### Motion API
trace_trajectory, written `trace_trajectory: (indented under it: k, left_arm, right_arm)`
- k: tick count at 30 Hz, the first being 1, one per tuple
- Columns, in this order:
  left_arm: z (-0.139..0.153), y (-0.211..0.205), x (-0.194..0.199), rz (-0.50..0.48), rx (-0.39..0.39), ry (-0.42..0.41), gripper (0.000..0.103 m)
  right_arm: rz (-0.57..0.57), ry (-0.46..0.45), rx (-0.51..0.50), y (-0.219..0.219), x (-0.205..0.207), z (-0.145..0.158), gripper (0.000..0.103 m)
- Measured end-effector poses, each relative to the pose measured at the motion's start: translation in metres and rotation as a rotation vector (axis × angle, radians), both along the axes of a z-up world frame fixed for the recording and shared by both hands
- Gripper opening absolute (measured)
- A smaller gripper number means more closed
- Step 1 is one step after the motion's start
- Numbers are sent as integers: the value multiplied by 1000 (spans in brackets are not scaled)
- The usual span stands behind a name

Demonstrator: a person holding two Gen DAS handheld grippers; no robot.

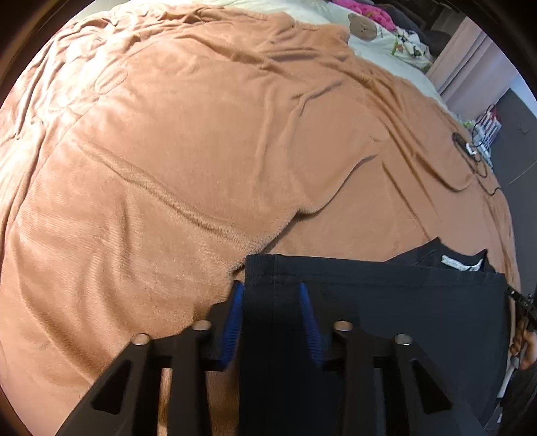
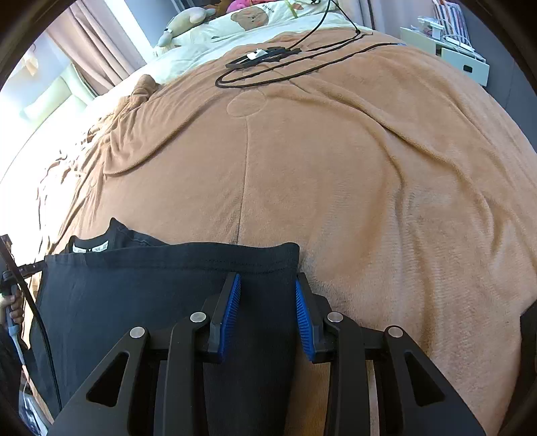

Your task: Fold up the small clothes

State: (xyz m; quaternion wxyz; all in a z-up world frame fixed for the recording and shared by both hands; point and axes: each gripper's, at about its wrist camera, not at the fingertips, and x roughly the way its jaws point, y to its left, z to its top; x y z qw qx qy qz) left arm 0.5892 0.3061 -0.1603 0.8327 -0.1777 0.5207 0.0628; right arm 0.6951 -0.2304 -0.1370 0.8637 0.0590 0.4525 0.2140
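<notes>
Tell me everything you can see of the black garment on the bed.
The black garment is dark, matte knit fabric with a stitched hem along its raised edge. A neckline with white labels shows behind that edge. It lies on the brown blanket at the near side of the bed. The left tool holds one corner, the right tool the other, fabric between the blue pads, so the edge stretches between them.

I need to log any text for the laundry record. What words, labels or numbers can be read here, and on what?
None can be read.
White neck label inside the black garment: printing too small and blurred.
Bear-print pillow at the head of the bed: a short line of letters, too blurred.
Boxes on the white shelf: print illegible.
</notes>
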Motion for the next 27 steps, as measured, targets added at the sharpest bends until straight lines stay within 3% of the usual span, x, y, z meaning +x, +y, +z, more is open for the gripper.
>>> trace_trajectory:
  k: [2,4,13,18,22,27]
  left_arm:
    - [0,0,-1,8,31,0,12]
    - [6,-1,-2,8,63,-6,4]
    - [56,-8,-19,19,110,-87,3]
    - [83,-14,-22,64,163,-87,3]
    - [93,-15,-20,74,182,-106,3]
    - [80,-14,-4,80,195,-74,3]
  right_arm:
    - [3,-8,-19,-2,-5,4,3]
    - [5,-24,-40,0,-9,6,2]
    - [-26,-113,-13,-10,-38,36,0]
    - [-36,-172,-28,-10,-56,57,0]
    - [-54,-193,-41,-9,-63,67,0]
    - [-64,-184,-73,-1,-55,64,0]
